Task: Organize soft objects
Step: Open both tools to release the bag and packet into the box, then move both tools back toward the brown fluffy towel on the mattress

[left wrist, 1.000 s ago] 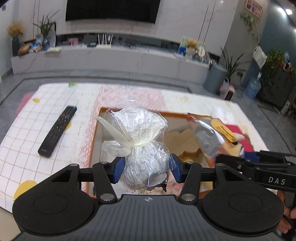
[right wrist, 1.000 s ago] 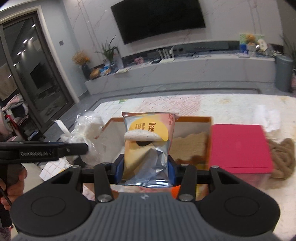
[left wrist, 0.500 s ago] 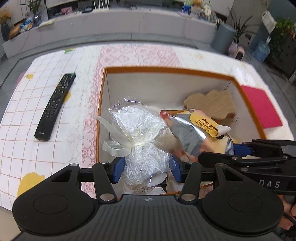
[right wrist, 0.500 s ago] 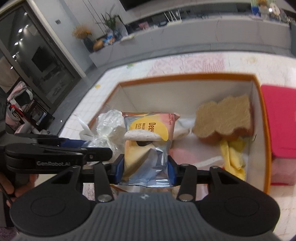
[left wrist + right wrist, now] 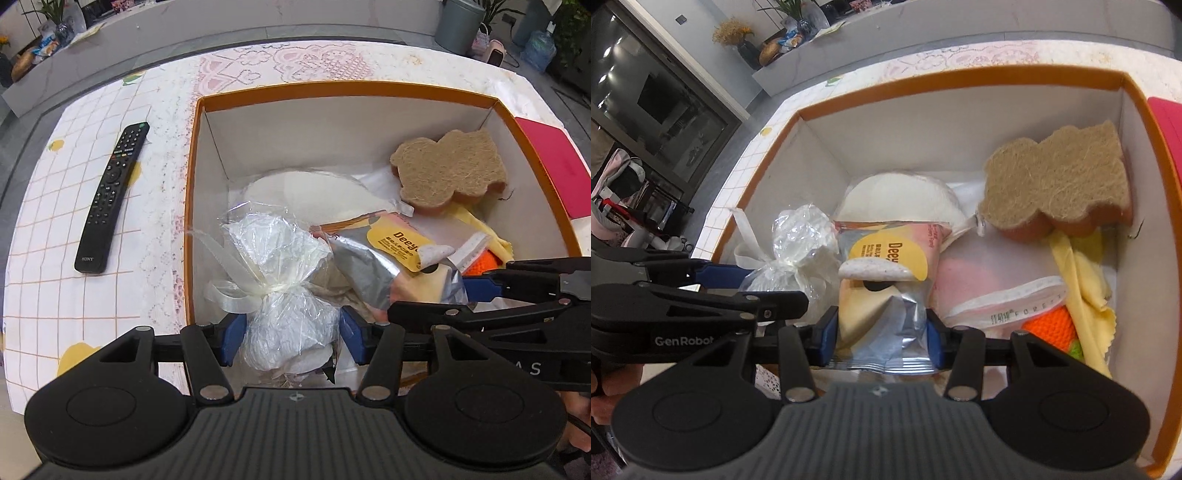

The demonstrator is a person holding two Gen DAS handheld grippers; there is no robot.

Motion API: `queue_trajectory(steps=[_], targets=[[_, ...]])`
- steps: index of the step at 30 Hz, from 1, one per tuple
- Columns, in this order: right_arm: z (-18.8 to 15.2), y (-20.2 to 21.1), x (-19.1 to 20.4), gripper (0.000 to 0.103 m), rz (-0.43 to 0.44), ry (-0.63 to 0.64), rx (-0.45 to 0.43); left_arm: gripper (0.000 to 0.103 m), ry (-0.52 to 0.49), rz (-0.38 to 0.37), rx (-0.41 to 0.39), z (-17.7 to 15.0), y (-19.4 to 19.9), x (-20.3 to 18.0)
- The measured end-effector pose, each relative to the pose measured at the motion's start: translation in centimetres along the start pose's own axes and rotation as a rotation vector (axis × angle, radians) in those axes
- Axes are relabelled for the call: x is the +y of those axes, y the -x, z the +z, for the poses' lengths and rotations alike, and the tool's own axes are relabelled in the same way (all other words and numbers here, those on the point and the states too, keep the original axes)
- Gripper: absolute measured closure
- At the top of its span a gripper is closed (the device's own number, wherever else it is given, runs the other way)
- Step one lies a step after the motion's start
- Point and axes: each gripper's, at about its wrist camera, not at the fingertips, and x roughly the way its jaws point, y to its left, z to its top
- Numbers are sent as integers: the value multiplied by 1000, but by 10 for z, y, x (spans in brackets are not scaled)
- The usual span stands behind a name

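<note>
Currently, stock is standing as follows.

Box [image 5: 192, 177], orange-rimmed, on the worktop [image 5: 66, 229]: already holding a brown sponge [image 5: 448, 173], a white pad [image 5: 310, 195], a yellow cloth [image 5: 1082, 273], an orange knit piece [image 5: 1051, 326] and a pale pouch [image 5: 990, 280].

Left gripper [image 5: 291, 339]: hanging low inside the box at its near left corner, the ribbon-tied bag [image 5: 284, 295] sitting between its jaws. These have just been opening, and the pads are looking barely apart from the plastic, so the bag is judged to be in release, not yet settled.

Right gripper [image 5: 881, 341]: jaws clenching the snack packet [image 5: 886, 288], which is standing upright just beside the bag, over the pouch, not yet let go.

Outside the box: a remote [image 5: 112, 195] lying on the worktop at left, and a red lid [image 5: 554, 166] at right; neither is soft.

Remaining, by my judgement: both items are awaiting full release, then withdrawal of the grippers; whether further soft goods are waiting out of view, I cannot tell.
</note>
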Motion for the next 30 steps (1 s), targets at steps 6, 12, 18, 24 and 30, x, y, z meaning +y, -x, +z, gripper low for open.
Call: queue_trajectory(steps=[6,12,18,24,30], targets=[[7,-10,-2,51,13,-8,18,32,-7,-9,5,0,1,1],[8,-6,-4,48,26,-2,7,21,14,-26,-23,0,9,3],[8,7,-7,44,44,-6,-24,14,19,-17,-50,-2,20,1],[5,23,-8,44,51,-11,-58,16,-3,14,-80,-10,37,-7],[-5,56,-7,43,53,11,-132,22,-17,-2,-228,-21,65,-20]])
